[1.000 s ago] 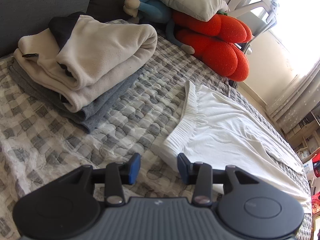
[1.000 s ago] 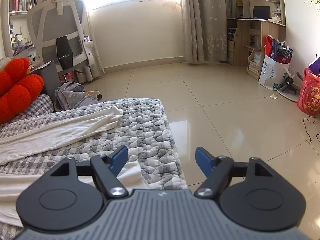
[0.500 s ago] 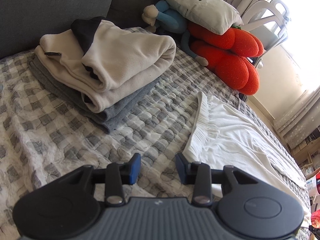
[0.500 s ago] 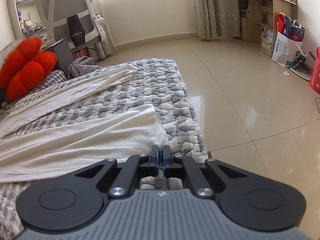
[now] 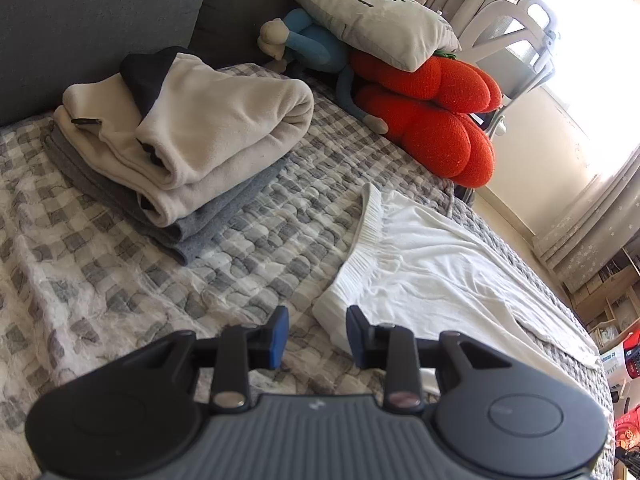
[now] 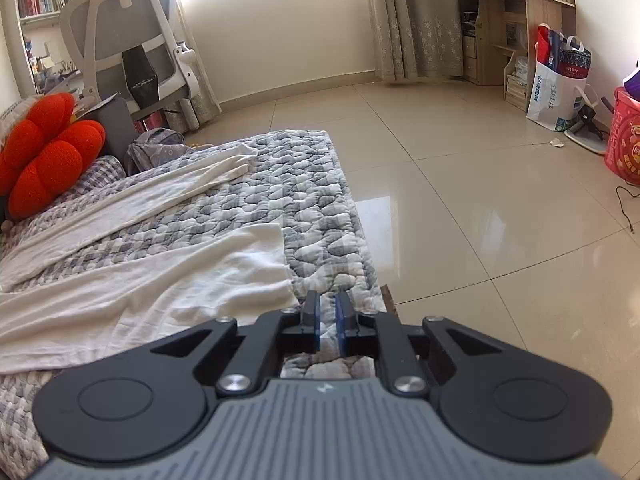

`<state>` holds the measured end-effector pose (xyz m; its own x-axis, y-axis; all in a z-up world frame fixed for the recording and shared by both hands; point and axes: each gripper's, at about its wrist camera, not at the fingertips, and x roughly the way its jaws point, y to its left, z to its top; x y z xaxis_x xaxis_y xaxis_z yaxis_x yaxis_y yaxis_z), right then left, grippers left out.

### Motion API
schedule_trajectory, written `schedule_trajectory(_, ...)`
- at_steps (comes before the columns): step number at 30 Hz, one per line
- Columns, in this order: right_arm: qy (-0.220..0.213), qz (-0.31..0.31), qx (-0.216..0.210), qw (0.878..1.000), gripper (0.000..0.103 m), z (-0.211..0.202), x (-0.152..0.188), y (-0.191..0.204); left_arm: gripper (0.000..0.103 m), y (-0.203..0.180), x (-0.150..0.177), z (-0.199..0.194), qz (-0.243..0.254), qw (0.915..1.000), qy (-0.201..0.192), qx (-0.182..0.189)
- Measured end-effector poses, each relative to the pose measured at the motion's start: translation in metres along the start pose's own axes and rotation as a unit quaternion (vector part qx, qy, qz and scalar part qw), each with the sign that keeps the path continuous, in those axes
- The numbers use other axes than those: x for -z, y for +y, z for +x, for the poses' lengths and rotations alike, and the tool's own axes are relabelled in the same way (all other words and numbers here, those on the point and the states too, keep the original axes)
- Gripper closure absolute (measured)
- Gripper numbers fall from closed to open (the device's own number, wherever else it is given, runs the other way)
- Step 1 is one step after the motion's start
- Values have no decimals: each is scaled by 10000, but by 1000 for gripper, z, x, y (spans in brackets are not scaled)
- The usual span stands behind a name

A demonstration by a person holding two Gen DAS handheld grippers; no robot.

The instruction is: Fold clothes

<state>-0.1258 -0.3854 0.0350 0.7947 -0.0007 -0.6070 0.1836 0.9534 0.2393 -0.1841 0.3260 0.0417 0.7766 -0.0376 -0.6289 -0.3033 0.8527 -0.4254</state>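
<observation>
So here's where we're at with the white pants (image 5: 432, 272). Nearest to us, the left gripper (image 5: 313, 334) hangs just over the bed quilt (image 5: 120, 280). Its fingers (image 5: 278, 336) are parted with nothing between them and are easing closed. The waistband corner sits right off the right-hand finger, at about 1 o'clock and almost touching. Over on the other side, the right gripper (image 6: 327, 322) has only a narrow gap, its fingers (image 6: 311, 320) are opening a bit, and all we see between them is quilt. The hem of the near pant leg (image 6: 276, 276) lies at roughly 11 o'clock from those tips, just beside them, not gripped.

The pants run lengthwise along the bed, waistband at the left gripper's end and legs trailing toward the right one. We'd say each hand is lined up for its own end: left for the waist, right for the hem.

Farther back in the left view, a folded stack (image 5: 184, 144) of beige and grey clothes sits at 11 o'clock. Beyond it are a red plush cushion (image 5: 436, 120) and a pillow (image 5: 360, 8). Past the bed edge there's shiny floor tile (image 6: 480, 200), an office chair (image 6: 128, 36) and curtains (image 6: 412, 20).
</observation>
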Motion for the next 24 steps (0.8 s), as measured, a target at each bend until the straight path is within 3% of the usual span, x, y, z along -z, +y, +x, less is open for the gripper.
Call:
schedule_trajectory(3,-64,430,-190,9989,68,4,-1,3,71,-6,-2,-11,74,9999,-104,72)
schedule_trajectory(7,134,416,92,9990,65,21,2,17,71,-10,-8,-30,-1,9995,-299,141)
schedule_trajectory(10,50,122,320,9994,100,18,4,24,71,-19,-14,-39,160,9989,-413,149)
schedule_trajectory(12,10,-38,464,9989,103,15,3,26,71,-25,-21,-39,283,9986,-443,105)
schedule_trajectory(21,55,-496,775,9957,103,9,-7,12,67,-47,-56,9,339,9993,-165,43)
schedule_trajectory(22,-2,-436,865,9953,101,6,-12,7,65,-51,-62,17,394,9991,-116,49)
schedule_trajectory(23,-64,-323,890,9955,88,3,-20,2,64,-56,-69,28,452,9990,-68,3)
schedule_trajectory(24,-93,-239,881,9958,88,4,-29,-2,62,-61,-76,40,509,9987,-17,-45)
